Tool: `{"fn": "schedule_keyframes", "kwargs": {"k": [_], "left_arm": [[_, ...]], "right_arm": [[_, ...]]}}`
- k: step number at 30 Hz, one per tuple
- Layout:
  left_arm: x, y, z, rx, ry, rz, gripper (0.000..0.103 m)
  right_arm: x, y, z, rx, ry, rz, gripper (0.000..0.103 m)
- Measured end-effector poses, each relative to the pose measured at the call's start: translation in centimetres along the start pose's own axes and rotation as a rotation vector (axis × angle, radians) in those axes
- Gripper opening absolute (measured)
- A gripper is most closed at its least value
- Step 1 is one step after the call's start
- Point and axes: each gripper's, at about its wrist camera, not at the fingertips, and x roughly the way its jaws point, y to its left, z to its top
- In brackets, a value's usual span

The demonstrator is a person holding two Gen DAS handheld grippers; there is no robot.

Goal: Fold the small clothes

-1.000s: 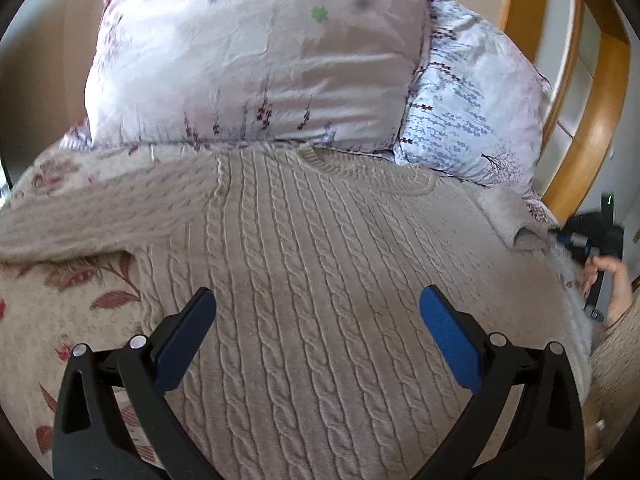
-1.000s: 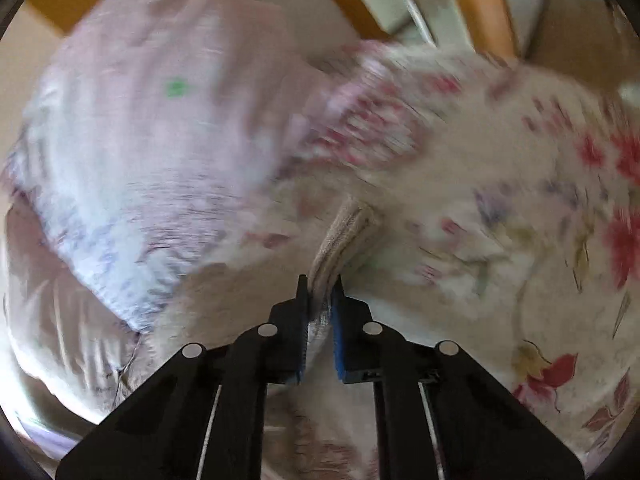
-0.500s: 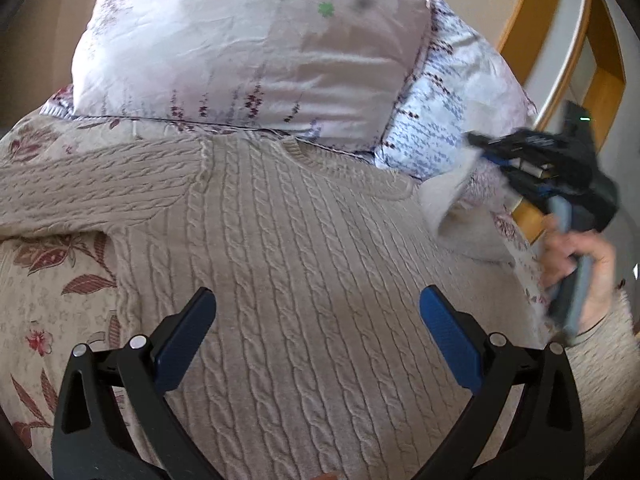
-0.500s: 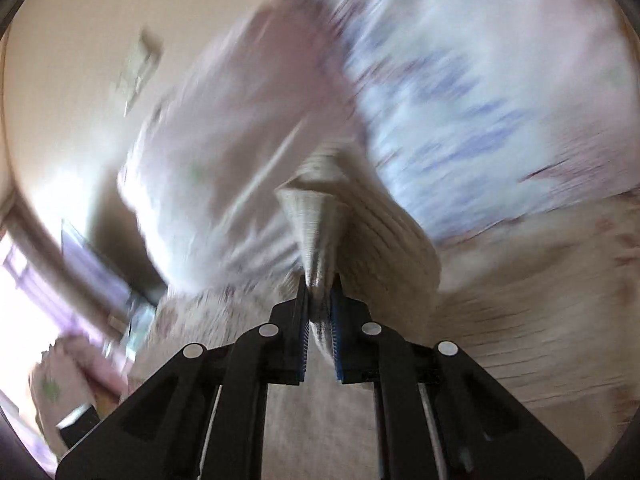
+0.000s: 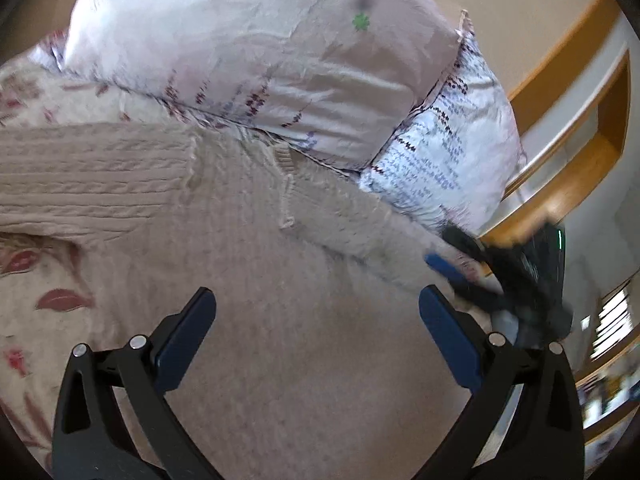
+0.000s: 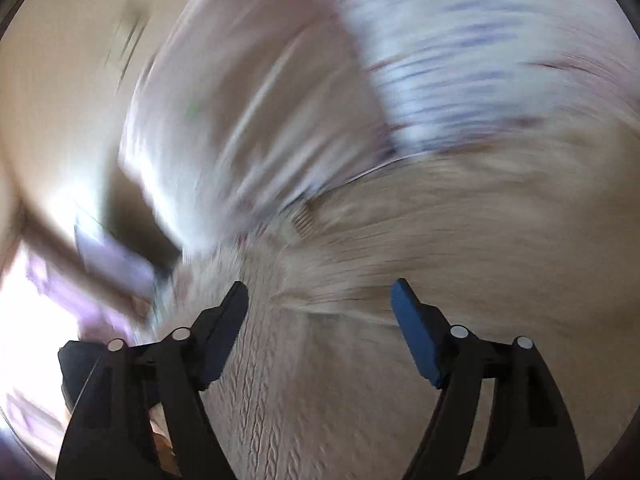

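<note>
A beige cable-knit sweater [image 5: 248,264] lies flat on a bed, filling the middle of the left wrist view. Its collar [image 5: 286,156] points toward the pillows at the head of the bed, and its body runs lengthwise from there back toward the camera. One sleeve [image 5: 80,184] stretches straight out to the left. The other sleeve [image 5: 360,220] is folded inward and lies slanting across the chest, its cuff edge near the collar.

Two pillows touch the sweater's top edge: a pink pillow [image 5: 260,48] and, beside it to the right, a white pillow [image 5: 452,152] with a dark print. A floral bedspread [image 5: 44,304] shows to the left of the sweater. A wooden headboard [image 5: 560,176] stands behind the pillows on the right.

The left gripper [image 5: 316,328] hovers over the sweater's body, jaws spread wide, grasping nothing. The right gripper [image 6: 318,316], blurred, sits at the folded sleeve's right end, jaws apart and released.
</note>
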Motion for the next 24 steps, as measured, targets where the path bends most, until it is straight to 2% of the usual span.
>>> {"fn": "schedule_keyframes", "kwargs": {"k": [3, 4, 7, 9, 13, 17, 20, 22, 23, 24], "left_arm": [[2.0, -0.5, 1.2, -0.051, 0.038, -0.046, 0.086], [2.8, -0.6, 1.5, -0.066, 0.05, -0.057, 0.078], [5.5, -0.9, 2.1, -0.129, 0.091, -0.072, 0.068], [7.2, -0.7, 2.1, -0.183, 0.115, -0.056, 0.066], [9.3, 0.4, 2.0, -0.283, 0.133, -0.048, 0.06], [10.6, 1.0, 2.6, -0.338, 0.11, -0.025, 0.052], [11.3, 1.5, 3.4, -0.357, 0.09, -0.003, 0.038], [11.8, 2.1, 3.8, -0.381, 0.073, 0.009, 0.021], [12.1, 2.4, 4.1, -0.393, 0.068, 0.008, 0.016], [12.3, 2.7, 4.2, -0.394, 0.067, 0.005, 0.009]], "right_arm": [[-5.3, -6.9, -0.5, 0.233, -0.098, -0.077, 0.058], [-6.0, -8.9, -0.4, 0.287, -0.113, -0.097, 0.056], [-7.2, -13.1, -1.2, 0.43, -0.131, -0.135, 0.048], [-7.1, -14.8, -1.6, 0.493, -0.126, -0.133, 0.041], [-6.7, -14.9, -1.5, 0.489, -0.154, -0.139, 0.038], [-6.0, -14.7, -0.7, 0.473, -0.184, -0.166, 0.035], [-6.1, -14.8, -0.4, 0.463, -0.195, -0.182, 0.027], [-6.3, -15.0, -0.5, 0.459, -0.202, -0.189, 0.019], [-6.3, -15.1, -0.5, 0.456, -0.203, -0.19, 0.013], [-6.3, -15.1, -0.5, 0.448, -0.204, -0.192, 0.011]]}}
